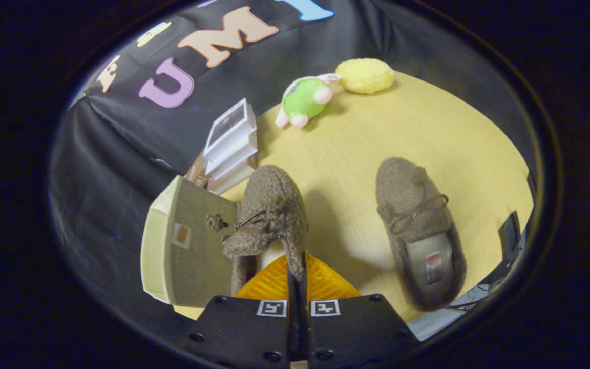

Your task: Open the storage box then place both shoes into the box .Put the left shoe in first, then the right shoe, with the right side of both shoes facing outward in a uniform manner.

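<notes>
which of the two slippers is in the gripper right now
The slipper beside the storage box: the gripper fingers are pinched shut on its collar, lifting it. The other slipper lies flat on the table, untouched.

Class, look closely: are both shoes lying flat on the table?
No. One shoe is pinched in the claw and lifted; the other shoe lies on the table.

The gripper [297, 274] has its two fingers pressed close together on the rim of a fuzzy brown moccasin slipper with a pompom bow [269, 215], holding it tipped on its side just ahead of them. Beside that slipper, to the fingers' left, stands a pale green box with its flat lid raised [185, 241]. The matching brown slipper [418, 230] lies sole-down on the yellow wooden table [356, 154], to the right of the fingers. Beyond them stand stacked white frames [231, 146], a green plush toy [305, 97] and a yellow sponge [365, 75].
</notes>
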A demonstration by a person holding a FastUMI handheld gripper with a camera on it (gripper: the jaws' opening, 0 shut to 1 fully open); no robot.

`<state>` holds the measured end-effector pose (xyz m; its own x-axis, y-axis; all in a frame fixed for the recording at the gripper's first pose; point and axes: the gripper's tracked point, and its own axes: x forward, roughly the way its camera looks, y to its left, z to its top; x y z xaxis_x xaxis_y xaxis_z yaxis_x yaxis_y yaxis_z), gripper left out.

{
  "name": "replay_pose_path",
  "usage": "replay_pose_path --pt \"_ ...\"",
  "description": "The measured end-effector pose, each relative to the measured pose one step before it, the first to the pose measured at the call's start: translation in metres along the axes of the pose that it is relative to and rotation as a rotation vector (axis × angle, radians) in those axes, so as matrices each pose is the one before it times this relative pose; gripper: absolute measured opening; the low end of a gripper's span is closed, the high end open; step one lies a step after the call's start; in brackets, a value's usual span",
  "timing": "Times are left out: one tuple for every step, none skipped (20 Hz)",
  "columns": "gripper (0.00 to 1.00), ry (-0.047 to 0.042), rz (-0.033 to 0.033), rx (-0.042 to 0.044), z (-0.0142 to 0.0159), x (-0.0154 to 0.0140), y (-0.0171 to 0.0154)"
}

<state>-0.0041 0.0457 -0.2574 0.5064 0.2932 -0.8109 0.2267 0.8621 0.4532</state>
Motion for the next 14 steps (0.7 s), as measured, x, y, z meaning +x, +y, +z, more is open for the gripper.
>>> replay_pose_path --pt "0.04 -0.01152 0.01157 0.00206 0.00778 -0.00800 0.01232" --pt "0.04 -0.00737 0.01096 0.00321 0.00576 -0.00450 0.01458" --pt "0.03 -0.01110 0.01309 -0.00022 0.00722 -0.00537 0.01518" --pt "0.03 -0.01022 0.01167 -0.00570 0.00532 -0.00347 0.01504" --pt "0.03 -0.00168 0.01395 -0.00756 0.00302 -0.00162 0.01557" --pt "0.03 -0.00321 0.01976 -0.00670 0.00232 -0.00081 0.01718" --pt "0.03 -0.00687 0.01941 0.00277 0.00282 0.00150 0.01598" --pt "0.03 -0.00662 0.01788 0.00072 0.00198 0.00155 0.01542" --pt "0.03 -0.00275 0.01409 -0.00513 0.00016 0.00206 0.01524" --pt "0.03 -0.00042 0.01037 -0.00828 -0.00193 0.00183 0.01225" --pt "0.03 0.00402 0.00687 -0.01284 -0.00340 0.00375 0.01188" --pt "0.03 0.00308 0.00700 -0.00839 -0.00375 0.00518 0.01258" --pt "0.03 0.00997 0.01057 -0.00965 -0.00640 0.00764 0.01308" --pt "0.03 0.00934 0.01126 -0.00216 -0.00768 0.00788 0.01265"
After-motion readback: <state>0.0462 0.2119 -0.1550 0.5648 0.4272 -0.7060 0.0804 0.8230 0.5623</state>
